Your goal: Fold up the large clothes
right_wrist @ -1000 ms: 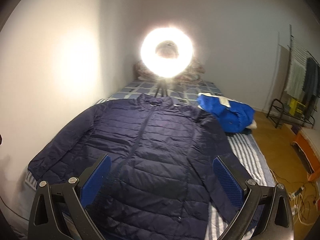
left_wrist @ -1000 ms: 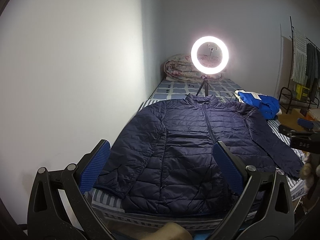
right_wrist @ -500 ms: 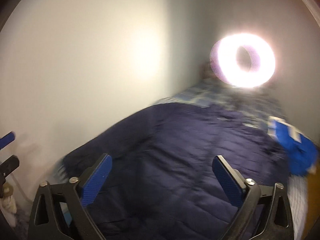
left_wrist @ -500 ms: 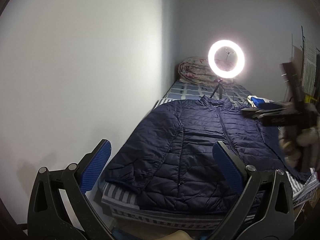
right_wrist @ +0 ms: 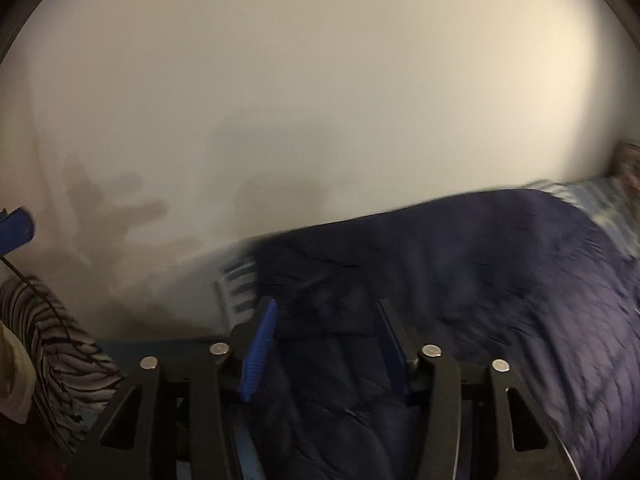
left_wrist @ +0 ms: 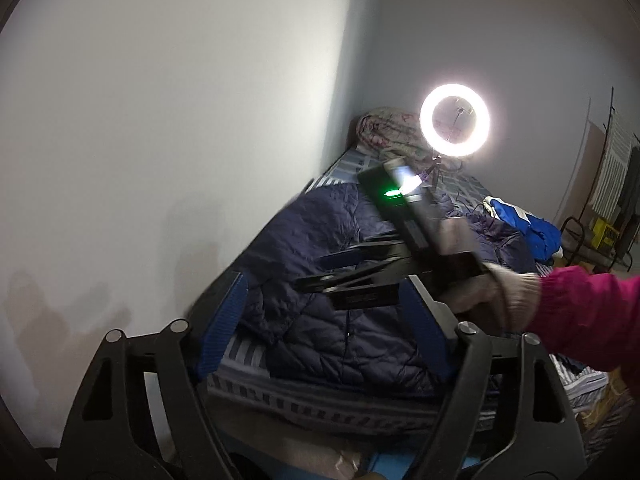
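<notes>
A navy quilted puffer jacket (left_wrist: 320, 280) lies spread flat on the bed, front up. My left gripper (left_wrist: 324, 324) is open and empty, held back from the foot of the bed. My right gripper (left_wrist: 332, 272) reaches across in the left wrist view, over the jacket's left sleeve, held by a gloved hand (left_wrist: 496, 300). In the blurred right wrist view my right gripper (right_wrist: 326, 340) has its jaws partly closed and low over the jacket (right_wrist: 460, 280) near the sleeve end; I cannot tell whether fabric is between them.
The bed (left_wrist: 304, 392) has a striped sheet and runs along a white wall (left_wrist: 180, 120). A lit ring light (left_wrist: 455, 120) on a tripod and a rolled quilt (left_wrist: 388, 132) stand at its head. A blue garment (left_wrist: 528, 228) lies at the right edge.
My right gripper has swung left across the jacket to its left sleeve, and its jaws have narrowed. My left gripper has turned further left, still open.
</notes>
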Demonstrator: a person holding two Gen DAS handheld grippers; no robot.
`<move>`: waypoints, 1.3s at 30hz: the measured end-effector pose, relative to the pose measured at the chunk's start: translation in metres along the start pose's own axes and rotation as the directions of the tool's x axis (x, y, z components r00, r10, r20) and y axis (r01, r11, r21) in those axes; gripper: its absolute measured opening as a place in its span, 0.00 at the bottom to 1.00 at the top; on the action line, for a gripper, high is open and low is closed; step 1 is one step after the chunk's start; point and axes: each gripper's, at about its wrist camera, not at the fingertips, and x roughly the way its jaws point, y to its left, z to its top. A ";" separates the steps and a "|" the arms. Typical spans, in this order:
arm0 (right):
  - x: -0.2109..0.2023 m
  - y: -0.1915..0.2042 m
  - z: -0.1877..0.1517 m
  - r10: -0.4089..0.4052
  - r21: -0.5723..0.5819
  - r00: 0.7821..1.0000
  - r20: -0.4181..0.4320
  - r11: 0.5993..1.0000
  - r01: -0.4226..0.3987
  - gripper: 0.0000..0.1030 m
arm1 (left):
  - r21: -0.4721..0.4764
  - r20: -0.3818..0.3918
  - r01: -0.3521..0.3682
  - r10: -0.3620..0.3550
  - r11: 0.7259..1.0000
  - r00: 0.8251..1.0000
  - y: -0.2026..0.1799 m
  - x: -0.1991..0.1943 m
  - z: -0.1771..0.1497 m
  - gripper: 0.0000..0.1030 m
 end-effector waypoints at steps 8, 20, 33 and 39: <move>0.087 0.033 0.018 0.097 -0.079 0.987 -0.129 0.991 -0.108 0.45 | -0.012 -0.038 -0.051 0.051 0.999 0.998 0.017 -0.003 -0.005 0.73; 0.171 0.053 0.010 -0.009 -0.169 0.961 -0.278 0.985 -0.039 0.33 | -0.002 -0.077 -0.084 0.083 0.996 0.994 0.023 0.004 -0.013 0.73; 0.106 -0.032 0.020 0.066 0.168 0.996 -0.067 0.984 -0.054 0.07 | 0.067 -0.112 -0.067 0.074 0.996 0.991 0.001 0.029 -0.006 0.73; 0.021 -0.110 0.012 0.006 0.339 0.997 0.080 0.940 -0.033 0.07 | 0.144 -0.142 -0.072 0.092 0.987 0.986 -0.027 0.062 0.013 0.73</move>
